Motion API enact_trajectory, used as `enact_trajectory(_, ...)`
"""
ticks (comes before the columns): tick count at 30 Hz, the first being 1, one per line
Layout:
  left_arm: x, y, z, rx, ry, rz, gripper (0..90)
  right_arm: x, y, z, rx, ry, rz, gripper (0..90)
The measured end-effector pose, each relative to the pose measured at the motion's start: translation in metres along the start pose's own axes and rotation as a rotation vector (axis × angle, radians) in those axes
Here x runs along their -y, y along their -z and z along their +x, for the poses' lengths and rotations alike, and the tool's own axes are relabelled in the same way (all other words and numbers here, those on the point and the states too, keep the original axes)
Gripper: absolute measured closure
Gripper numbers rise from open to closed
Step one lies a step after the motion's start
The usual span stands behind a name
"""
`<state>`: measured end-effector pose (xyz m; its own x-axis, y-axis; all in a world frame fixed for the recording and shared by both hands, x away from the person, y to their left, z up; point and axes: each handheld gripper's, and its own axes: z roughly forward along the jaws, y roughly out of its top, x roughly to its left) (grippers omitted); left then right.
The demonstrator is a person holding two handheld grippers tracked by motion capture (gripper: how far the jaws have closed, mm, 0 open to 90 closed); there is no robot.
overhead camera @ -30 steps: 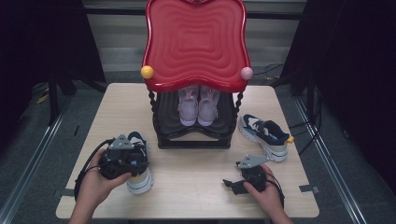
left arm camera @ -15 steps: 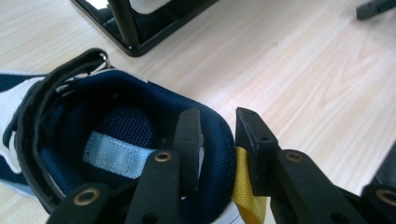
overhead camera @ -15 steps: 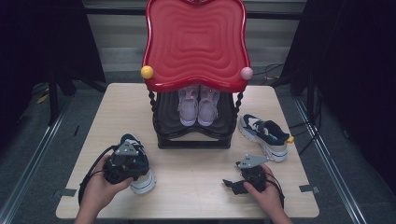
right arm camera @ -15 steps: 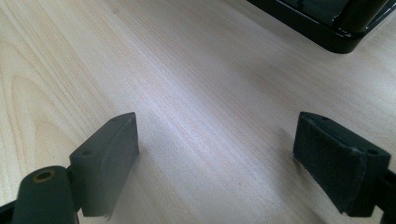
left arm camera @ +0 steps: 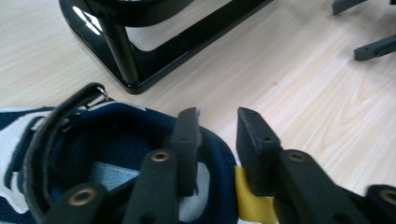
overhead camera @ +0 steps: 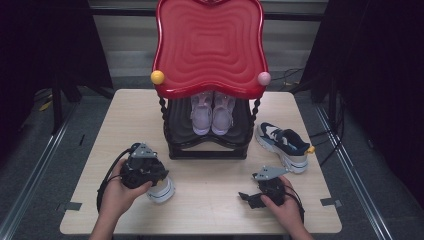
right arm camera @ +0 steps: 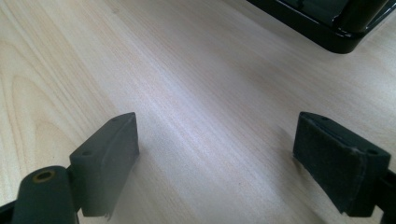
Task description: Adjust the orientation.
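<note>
Navy-white sneaker [left arm camera: 28, 140] – light, soft padded heel collar; left gripper [left arm camera: 217, 140] pinching collar, jaws just closed. Right gripper [right arm camera: 215, 158] spread, idle – best hold: collar.

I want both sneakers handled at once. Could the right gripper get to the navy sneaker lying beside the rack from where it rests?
Probably yes: the right gripper rests open on bare table, and nothing lies between it and the navy sneaker beside the rack.

In the high view, most of the near-left sneaker [overhead camera: 161, 189] is hidden under the left gripper [overhead camera: 142, 170]. The pink pair [overhead camera: 212, 112] is partly covered by the red shelf top [overhead camera: 210, 45]. Whether the collar is pressed by the jaws cannot be told.
</note>
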<state>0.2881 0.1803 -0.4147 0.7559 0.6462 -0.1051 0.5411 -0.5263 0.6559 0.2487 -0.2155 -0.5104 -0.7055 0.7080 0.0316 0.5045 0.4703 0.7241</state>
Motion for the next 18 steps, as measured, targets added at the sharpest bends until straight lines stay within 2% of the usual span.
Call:
enact_trajectory(4, -0.001, 0.004, 0.000, -0.001, -0.008, 0.018, 55.0, 0.000, 0.000, 0.000, 0.000, 0.000, 0.000, 13.8)
enact_trajectory(8, -0.004, 0.010, 0.002, 0.018, -0.019, 0.057, 51.1, 0.000, 0.000, 0.000, 0.000, 0.000, 0.000, 13.8)
enact_trajectory(11, -0.006, 0.014, 0.003, 0.033, -0.013, 0.070, 46.1, 0.000, 0.000, 0.000, 0.000, 0.000, 0.000, 13.8)
enact_trajectory(14, -0.007, 0.020, 0.002, 0.040, -0.025, 0.092, 43.6, 0.000, 0.000, 0.000, 0.000, 0.000, 0.000, 13.8)
enact_trajectory(16, -0.007, 0.023, 0.002, 0.037, -0.043, 0.076, 43.4, 0.000, 0.000, 0.000, 0.000, 0.000, 0.000, 13.8)
enact_trajectory(18, -0.005, 0.024, 0.002, 0.050, -0.056, 0.081, 43.4, 0.000, 0.000, 0.000, 0.000, 0.000, 0.000, 13.8)
